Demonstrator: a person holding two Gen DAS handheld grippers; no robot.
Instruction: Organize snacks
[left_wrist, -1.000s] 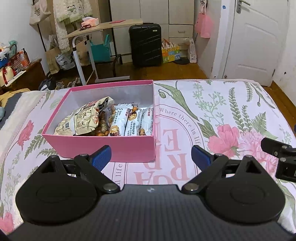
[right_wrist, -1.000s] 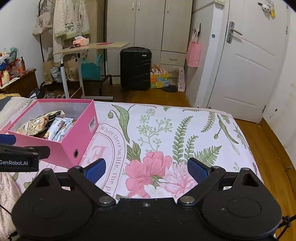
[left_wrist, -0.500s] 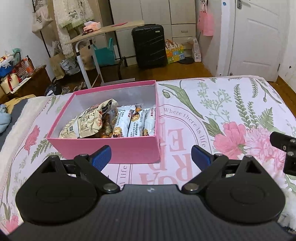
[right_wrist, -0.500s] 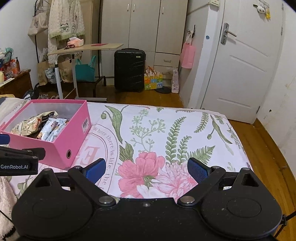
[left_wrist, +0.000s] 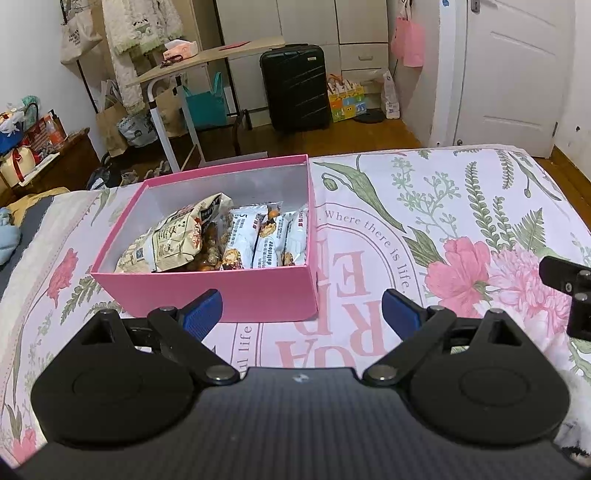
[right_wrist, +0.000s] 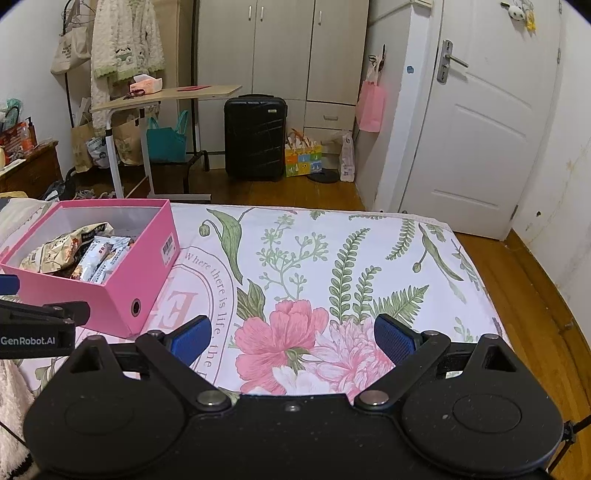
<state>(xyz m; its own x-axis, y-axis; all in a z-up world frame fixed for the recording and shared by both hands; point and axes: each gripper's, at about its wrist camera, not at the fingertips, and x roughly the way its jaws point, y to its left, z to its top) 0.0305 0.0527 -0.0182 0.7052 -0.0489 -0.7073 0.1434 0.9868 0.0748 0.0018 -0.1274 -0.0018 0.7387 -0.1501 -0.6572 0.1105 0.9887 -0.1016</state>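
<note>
Pink box (left_wrist: 236, 291) on floral bedspread (left_wrist: 424, 229), both grippers empty, fingers spread wide.
Snack bars (left_wrist: 266, 240) lie side by side at the box's right wall, long axes front-to-back; crumpled bag (left_wrist: 173, 236) left of them. Left gripper (left_wrist: 302, 307) sits just short of the box front; right gripper (right_wrist: 292, 335) is over bare bedspread, well clear of the bed's edges.

You are looking at a bedspread (left_wrist: 461, 206) reading "Where there is life." at one o'clock from the pink box (left_wrist: 258, 291). "GenRobot.AI" is showing on the left gripper's body (right_wrist: 33, 339), at nine o'clock in your right wrist view.
</note>
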